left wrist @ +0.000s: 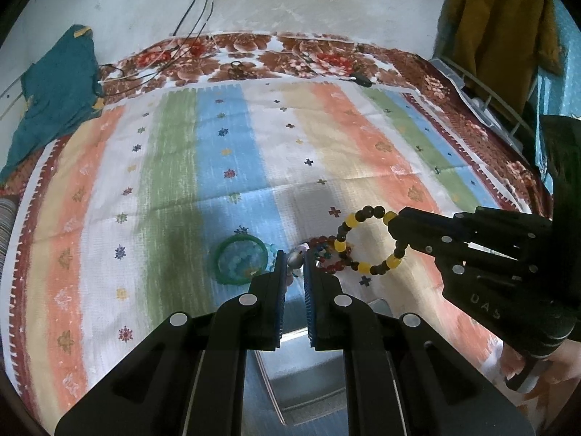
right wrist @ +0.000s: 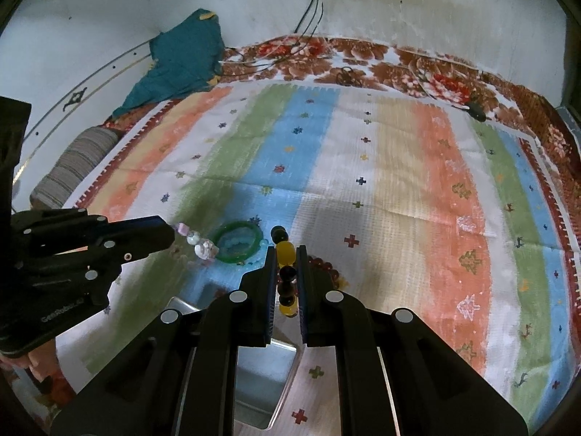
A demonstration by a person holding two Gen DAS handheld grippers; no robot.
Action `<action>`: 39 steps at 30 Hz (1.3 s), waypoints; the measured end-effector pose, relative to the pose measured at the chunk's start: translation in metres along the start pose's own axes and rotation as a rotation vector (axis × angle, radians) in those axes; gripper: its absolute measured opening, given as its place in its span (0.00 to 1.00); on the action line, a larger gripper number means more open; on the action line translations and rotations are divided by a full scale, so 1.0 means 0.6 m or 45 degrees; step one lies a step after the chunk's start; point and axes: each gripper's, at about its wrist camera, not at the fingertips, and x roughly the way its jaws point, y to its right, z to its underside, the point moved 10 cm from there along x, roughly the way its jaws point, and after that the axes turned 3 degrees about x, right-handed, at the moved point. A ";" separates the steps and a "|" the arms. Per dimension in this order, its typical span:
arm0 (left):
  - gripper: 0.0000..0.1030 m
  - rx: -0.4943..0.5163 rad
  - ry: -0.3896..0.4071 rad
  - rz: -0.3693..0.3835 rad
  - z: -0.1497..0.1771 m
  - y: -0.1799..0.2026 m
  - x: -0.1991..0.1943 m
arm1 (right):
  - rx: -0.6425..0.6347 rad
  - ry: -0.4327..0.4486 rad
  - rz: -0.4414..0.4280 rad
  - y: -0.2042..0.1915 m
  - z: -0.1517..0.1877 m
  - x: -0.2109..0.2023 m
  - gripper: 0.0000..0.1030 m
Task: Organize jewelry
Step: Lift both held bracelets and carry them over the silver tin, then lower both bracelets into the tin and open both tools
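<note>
- Striped cloth (left wrist: 225,152) covers a bed; stained white wall behind, teal garment (left wrist: 58,91) at the far left corner, cables (left wrist: 196,11) hanging down the wall.
- Left gripper (left wrist: 292,265): clenched on a pale bead strand (right wrist: 198,241), which I see from the right wrist view sticking out past its tips, raised off the cloth.
- Right gripper (right wrist: 285,265): clenched on a yellow-and-dark bead bracelet (left wrist: 366,241); in the left wrist view the loop hangs free from its tips, above the cloth.
- Green bangle (left wrist: 239,259): lying flat on the blue stripe, with pale blue beads inside its ring.
- Red bead bracelet (left wrist: 328,254): on the cloth, just beside the bangle, partly under the hanging loop.
- Metal tray (right wrist: 287,363): below both grippers, near edge of the bed; only its rim and part of its floor show, contents hidden by the tool bodies.
- Step in hand, as I judge it: two pieces picked up, one per hand, in carry toward the tray.
- Next move calls for: bringing each piece over the tray, lowering so beads settle without bouncing out, then easing the jaws apart. The bangle and red bracelet remain to collect.
</note>
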 end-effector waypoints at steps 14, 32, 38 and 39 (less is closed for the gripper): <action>0.09 0.027 0.043 0.034 0.020 0.028 -0.048 | -0.019 0.047 -0.021 -0.021 0.013 -0.044 0.11; 0.09 0.039 0.038 0.044 0.066 0.054 -0.075 | -0.017 0.047 -0.054 -0.039 0.061 -0.082 0.11; 0.09 0.031 0.041 0.047 0.081 0.059 -0.085 | -0.016 0.035 -0.072 -0.041 0.074 -0.087 0.11; 0.09 0.030 0.037 0.045 0.085 0.060 -0.087 | -0.014 0.039 -0.070 -0.039 0.074 -0.088 0.11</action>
